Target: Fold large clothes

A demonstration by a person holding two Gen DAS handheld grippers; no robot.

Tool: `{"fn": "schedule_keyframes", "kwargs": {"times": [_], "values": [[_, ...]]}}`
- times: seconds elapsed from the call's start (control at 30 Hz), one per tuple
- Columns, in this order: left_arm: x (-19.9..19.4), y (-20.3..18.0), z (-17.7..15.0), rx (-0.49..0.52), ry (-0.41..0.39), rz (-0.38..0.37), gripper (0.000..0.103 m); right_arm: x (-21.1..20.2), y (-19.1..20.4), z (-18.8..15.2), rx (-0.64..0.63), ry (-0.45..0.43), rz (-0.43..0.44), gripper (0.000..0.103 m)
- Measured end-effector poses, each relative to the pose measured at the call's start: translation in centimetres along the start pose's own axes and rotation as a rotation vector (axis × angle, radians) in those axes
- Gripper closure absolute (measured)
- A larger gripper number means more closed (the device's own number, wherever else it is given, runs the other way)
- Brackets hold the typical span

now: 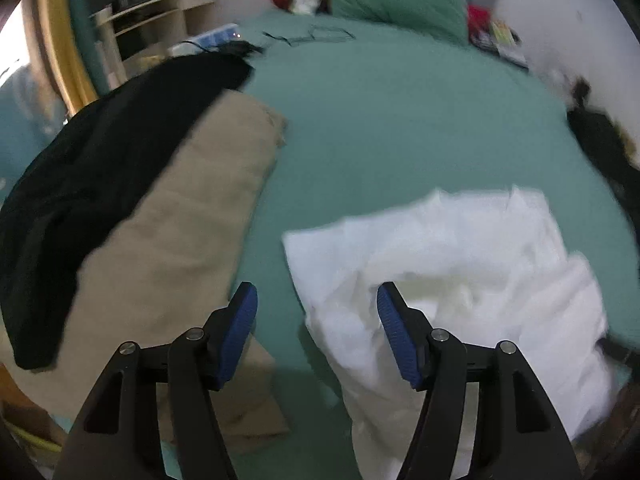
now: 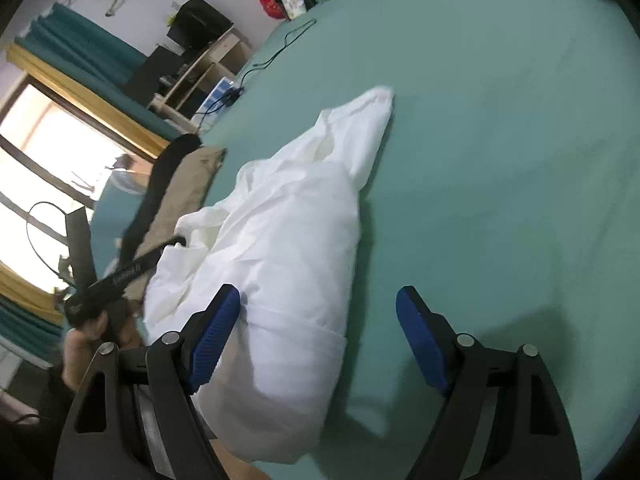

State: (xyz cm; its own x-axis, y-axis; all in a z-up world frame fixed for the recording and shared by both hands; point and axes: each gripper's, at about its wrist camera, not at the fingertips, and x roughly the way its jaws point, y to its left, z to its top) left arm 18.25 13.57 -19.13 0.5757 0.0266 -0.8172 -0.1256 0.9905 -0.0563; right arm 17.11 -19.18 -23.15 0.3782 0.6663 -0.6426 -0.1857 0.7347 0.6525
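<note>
Three garments lie on the teal bed (image 1: 400, 120): one white garment (image 1: 460, 264), crumpled in a loose heap; one tan garment (image 1: 180, 240) laid flat at the left; one black garment (image 1: 100, 168) draped across the tan one. Two claws show, one per view. The left claw (image 1: 318, 332) hangs spread wide and empty above the bed; the white heap's left edge lies just under and beyond its right finger, the tan cloth under its left finger. The right claw (image 2: 320, 340) is likewise spread wide and holds nothing; the white garment (image 2: 272, 260) runs from beside its left finger away up the bed; whether that finger touches the cloth cannot be told.
</note>
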Motion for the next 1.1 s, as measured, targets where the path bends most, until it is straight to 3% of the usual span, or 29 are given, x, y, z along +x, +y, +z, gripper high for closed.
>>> {"fn": "schedule_keyframes", "kwargs": {"times": [0.13, 0.2, 0.27, 0.3, 0.37, 0.5, 0.67, 0.73, 0.83, 0.9, 0.97, 1.1], "values": [[0.8, -1.9, 0.8, 0.035, 0.036, -0.159, 0.037, 1.7, 1.1, -0.7, -0.022, 0.056, 0.043, 0.022], [2.6, -4.1, 0.5, 0.135, 0.126, -0.196, 0.037, 2.4, 1.8, -0.7, -0.042, 0.081, 0.049, 0.022], [4.4, -5.4, 0.1, 0.191, 0.187, -0.129, 0.037, 3.1, 2.9, -0.8, -0.089, 0.093, 0.042, 0.046], [5.2, -5.7, 0.0, 0.177, 0.206, -0.079, 0.037, 3.5, 3.1, -0.9, -0.099, 0.098, 0.044, 0.05], [5.8, -4.8, 0.6, 0.092, 0.198, -0.048, 0.037, 3.9, 3.5, -0.8, -0.128, 0.088, 0.03, 0.068], [4.0, -3.4, 2.1, -0.012, 0.034, 0.13, 0.037, 2.0, 4.2, -0.3, -0.19, 0.047, -0.063, 0.079], [2.3, -3.1, 1.6, -0.115, 0.006, 0.134, 0.037, -1.8, 3.5, -0.4, -0.243, 0.043, -0.18, 0.08], [1.1, -3.7, 1.1, -0.124, -0.002, 0.073, 0.037, -3.6, 2.9, -0.8, -0.265, 0.045, -0.227, 0.08], [-1.3, -5.7, 0.4, -0.099, -0.014, -0.104, 0.037, -5.6, 2.0, -1.7, -0.282, 0.045, -0.29, 0.079], [-2.6, -9.4, -0.5, -0.028, -0.021, -0.23, 0.037, -6.0, 1.7, -2.2, -0.271, 0.04, -0.292, 0.077], [-2.5, -13.2, -0.9, 0.058, -0.012, -0.299, 0.037, -6.0, 1.5, -2.8, -0.259, 0.038, -0.292, 0.069], [-1.3, -18.7, -2.9, 0.206, 0.06, -0.28, 0.037, -6.5, 1.4, -3.5, -0.246, 0.001, -0.292, 0.055]]}}
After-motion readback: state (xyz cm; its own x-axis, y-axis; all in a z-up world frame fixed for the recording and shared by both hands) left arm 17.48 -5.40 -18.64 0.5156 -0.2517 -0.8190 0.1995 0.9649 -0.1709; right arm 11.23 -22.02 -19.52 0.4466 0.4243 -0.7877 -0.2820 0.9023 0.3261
